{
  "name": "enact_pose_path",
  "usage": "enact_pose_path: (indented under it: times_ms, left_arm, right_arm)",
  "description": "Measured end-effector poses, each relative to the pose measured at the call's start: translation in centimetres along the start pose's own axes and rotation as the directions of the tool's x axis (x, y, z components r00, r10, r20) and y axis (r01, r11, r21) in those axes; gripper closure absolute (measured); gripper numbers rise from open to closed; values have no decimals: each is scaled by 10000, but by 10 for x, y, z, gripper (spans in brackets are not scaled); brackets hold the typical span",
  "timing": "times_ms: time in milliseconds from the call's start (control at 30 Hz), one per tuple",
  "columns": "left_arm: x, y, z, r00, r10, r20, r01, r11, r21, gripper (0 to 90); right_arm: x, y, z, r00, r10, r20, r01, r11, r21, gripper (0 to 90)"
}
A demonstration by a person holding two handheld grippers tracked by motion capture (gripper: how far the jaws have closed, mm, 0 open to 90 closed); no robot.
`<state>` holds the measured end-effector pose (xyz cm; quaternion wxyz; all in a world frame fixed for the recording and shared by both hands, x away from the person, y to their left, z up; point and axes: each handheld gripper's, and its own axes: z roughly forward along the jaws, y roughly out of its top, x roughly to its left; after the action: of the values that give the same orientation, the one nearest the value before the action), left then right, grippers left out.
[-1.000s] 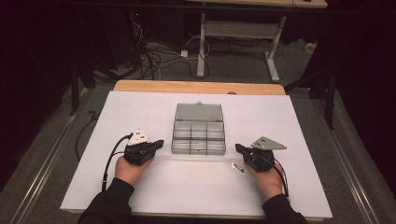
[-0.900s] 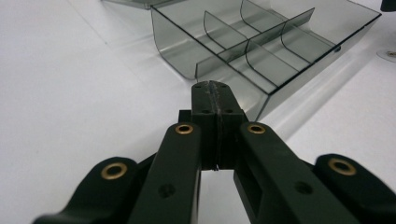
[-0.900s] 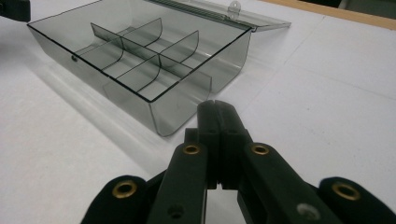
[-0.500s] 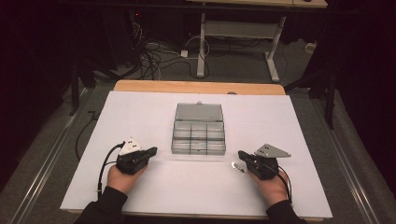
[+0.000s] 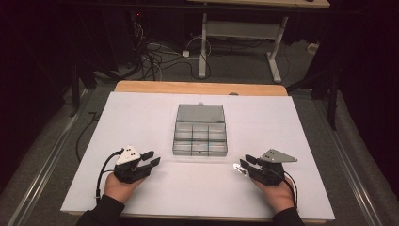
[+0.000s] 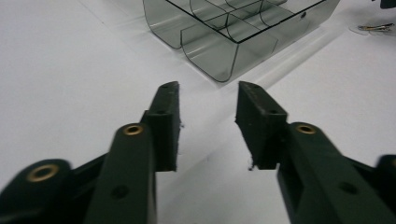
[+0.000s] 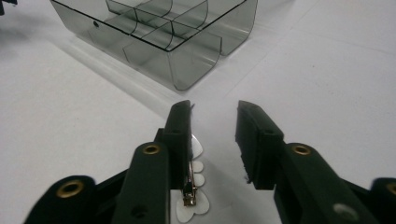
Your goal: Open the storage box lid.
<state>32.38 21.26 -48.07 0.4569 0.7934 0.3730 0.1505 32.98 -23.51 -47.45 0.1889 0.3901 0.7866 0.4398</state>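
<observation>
High view: a clear compartment box [image 5: 200, 135] with its lid open sits mid-tabletop [image 5: 141, 117]. The left gripper [image 5: 151, 158] rests near its front-left, fingers [image 6: 166, 121] spread apart around nothing. The right gripper [image 5: 244, 163] lies front-right, fingers [image 7: 259, 130] parted, with a small white-petalled hair clip [image 7: 192, 196] on the tabletop touching the left-hand finger in the right gripper view.

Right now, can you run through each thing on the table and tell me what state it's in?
Compartment box: lid open and folded back, the compartments in view look empty.
Hair clip: lying flat on the table, beside the right gripper's near finger, not gripped.
Left gripper: open, holding nothing.
Right gripper: open, fingers apart above the table.
</observation>
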Motion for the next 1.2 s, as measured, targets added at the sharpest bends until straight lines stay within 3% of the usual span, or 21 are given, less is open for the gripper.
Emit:
enact_pose_path:
  times_ms: [200, 433, 733, 900, 1033, 1200]
  left_arm:
    - [2, -2, -3, 9996, -202, -176, 199, 9996, -180, 340]
    - [1, -1, -2, 9991, -276, -331, 278, 9996, 63, 153]
    - [3, 0, 0, 9975, -337, -617, 349, 9992, 192, 31]
    - [3, 1, 0, 9972, -379, -645, 395, 9990, 229, 0]
    - [3, 1, 1, 9968, -365, -706, 385, 9989, 264, 0]
    - [4, 0, 1, 9967, -410, -702, 434, 9985, 322, 0]
  right_arm:
    - [0, -1, -2, 10000, -32, -86, 33, 10000, 89, 513]
    - [3, -4, -5, 9995, -159, -266, 167, 9994, 301, 397]
    - [3, -6, -4, 9976, 3, -698, 52, 9970, 778, 254]
    - [6, -6, -2, 9965, -137, -823, 229, 9935, 1118, 178]
    - [8, -6, -1, 9965, -294, -782, 395, 9906, 1311, 189]
    - [9, -7, -1, 9962, -532, -691, 631, 9866, 1505, 282]
